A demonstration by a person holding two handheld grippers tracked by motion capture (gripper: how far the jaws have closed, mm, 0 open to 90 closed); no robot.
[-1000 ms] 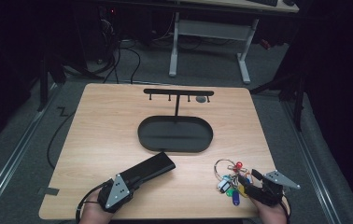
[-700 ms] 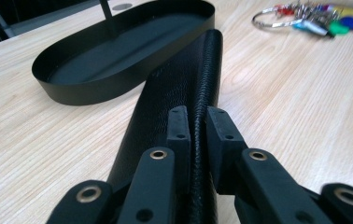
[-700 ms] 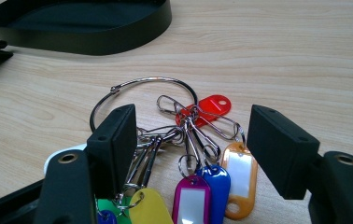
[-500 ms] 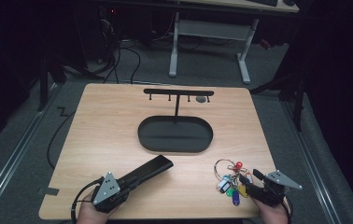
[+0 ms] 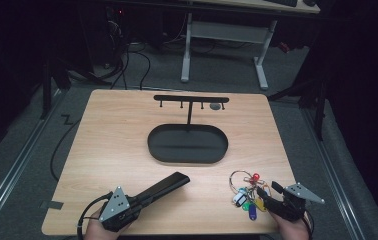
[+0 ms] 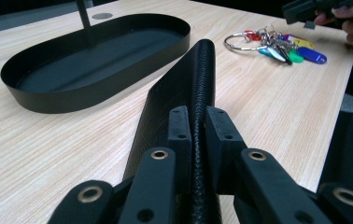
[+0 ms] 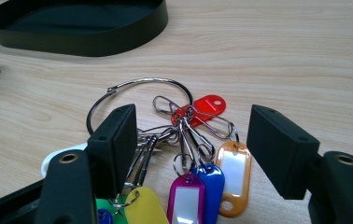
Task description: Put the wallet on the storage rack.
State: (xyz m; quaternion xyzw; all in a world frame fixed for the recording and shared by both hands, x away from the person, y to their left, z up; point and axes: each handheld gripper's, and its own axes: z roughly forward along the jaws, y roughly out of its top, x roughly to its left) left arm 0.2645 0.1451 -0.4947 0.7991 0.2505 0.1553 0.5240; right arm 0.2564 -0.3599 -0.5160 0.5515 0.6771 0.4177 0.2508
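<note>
Wooden table (image 5: 127,145): left gripper (image 5: 142,196) jaws clamp black case (image 5: 164,185); right gripper (image 5: 269,192) jaws open over keys (image 5: 247,192).

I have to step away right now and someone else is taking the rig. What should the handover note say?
Left gripper: shut on the black case, which lies on the table at the near left.
Right gripper: open, jaws either side of the key bunch with coloured tags, which lies flat at the near right; not gripped.
Black oval tray with its hook stand sits mid-table; nothing is in the tray.
Done: case gripped.
Left, probably: close on the keys, then move both things, likely to the tray or hooks.
</note>
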